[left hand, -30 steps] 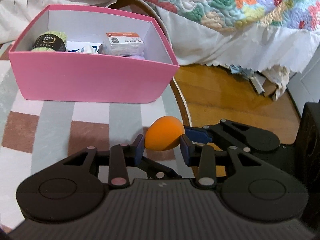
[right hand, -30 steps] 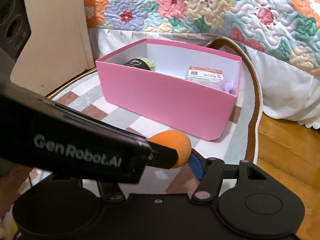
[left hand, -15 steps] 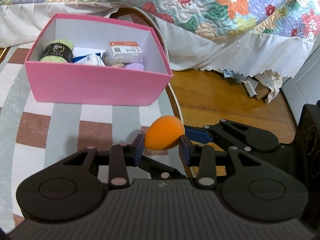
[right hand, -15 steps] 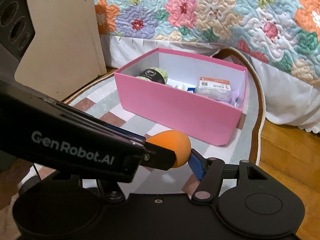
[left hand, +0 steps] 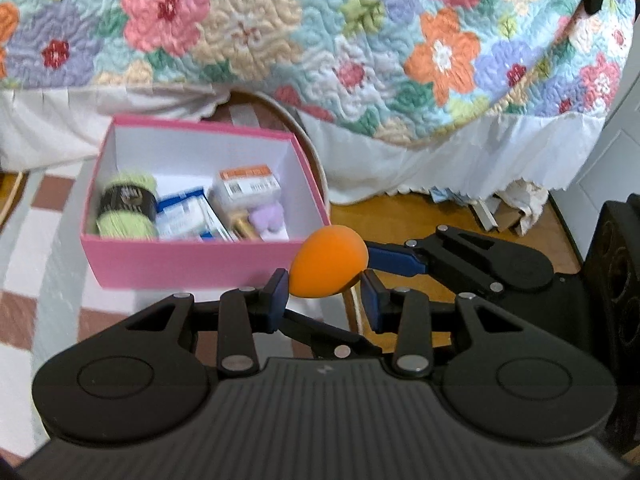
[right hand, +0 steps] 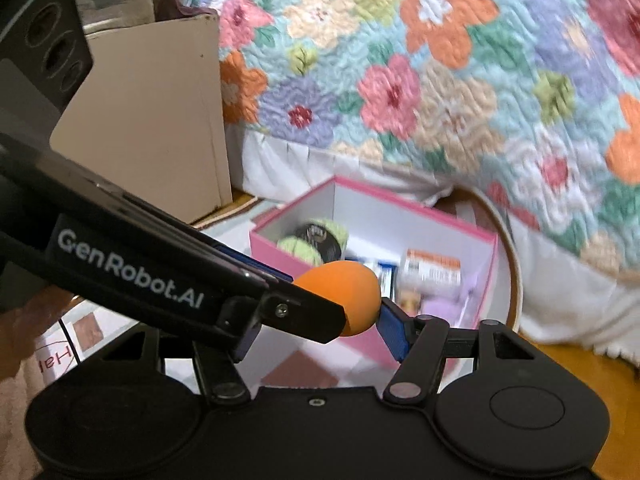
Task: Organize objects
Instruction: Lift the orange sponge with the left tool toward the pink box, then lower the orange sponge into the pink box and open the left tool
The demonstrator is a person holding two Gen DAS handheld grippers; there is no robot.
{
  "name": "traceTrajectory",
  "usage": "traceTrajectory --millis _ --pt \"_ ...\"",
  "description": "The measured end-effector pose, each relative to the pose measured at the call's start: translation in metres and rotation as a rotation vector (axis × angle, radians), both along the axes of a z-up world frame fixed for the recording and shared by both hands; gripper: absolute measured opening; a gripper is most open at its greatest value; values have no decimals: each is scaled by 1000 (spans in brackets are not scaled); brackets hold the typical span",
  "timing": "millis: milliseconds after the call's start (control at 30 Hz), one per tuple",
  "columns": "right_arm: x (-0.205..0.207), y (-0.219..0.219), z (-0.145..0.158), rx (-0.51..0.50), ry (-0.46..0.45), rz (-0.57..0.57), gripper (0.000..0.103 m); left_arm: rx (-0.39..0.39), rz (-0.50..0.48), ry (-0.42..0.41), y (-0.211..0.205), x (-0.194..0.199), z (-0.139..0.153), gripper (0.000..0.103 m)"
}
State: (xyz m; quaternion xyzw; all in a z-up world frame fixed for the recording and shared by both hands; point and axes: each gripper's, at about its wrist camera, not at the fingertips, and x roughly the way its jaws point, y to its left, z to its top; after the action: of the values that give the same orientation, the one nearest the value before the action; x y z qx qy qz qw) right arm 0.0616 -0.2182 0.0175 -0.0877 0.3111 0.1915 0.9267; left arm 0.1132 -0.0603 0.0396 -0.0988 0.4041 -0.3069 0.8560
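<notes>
An orange egg-shaped sponge [left hand: 328, 262] is held in the air in front of the near right corner of the pink box [left hand: 180, 262]. My left gripper [left hand: 325, 292] is shut on it. My right gripper [right hand: 360, 320] comes in from the right and its blue fingertips also press the sponge [right hand: 344, 296]; its left finger is hidden behind the left gripper's body. The box [right hand: 440, 344] holds green yarn [left hand: 126, 210], a labelled packet [left hand: 246, 186], blue-and-white packs and a lilac item [left hand: 266, 216].
The box stands on a checked rug [left hand: 36, 292] with a corded edge. A bed with a floral quilt [left hand: 320, 40] and white skirt rises behind it. Wood floor [left hand: 400, 216] with paper scraps lies right. A beige board [right hand: 152, 120] leans at left.
Both grippers have risen with the sponge between them; the views now look down into the box, which appears farther and lower.
</notes>
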Motion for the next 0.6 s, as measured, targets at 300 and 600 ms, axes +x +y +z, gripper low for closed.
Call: traceTrajectory --millis 300,600 --pt "86 4 11 -20 11 36 55 -26 98 25 14 79 -2 38" --pt "195 -20 -37 200 256 -54 52 3 216 111 5 165 -50 38"
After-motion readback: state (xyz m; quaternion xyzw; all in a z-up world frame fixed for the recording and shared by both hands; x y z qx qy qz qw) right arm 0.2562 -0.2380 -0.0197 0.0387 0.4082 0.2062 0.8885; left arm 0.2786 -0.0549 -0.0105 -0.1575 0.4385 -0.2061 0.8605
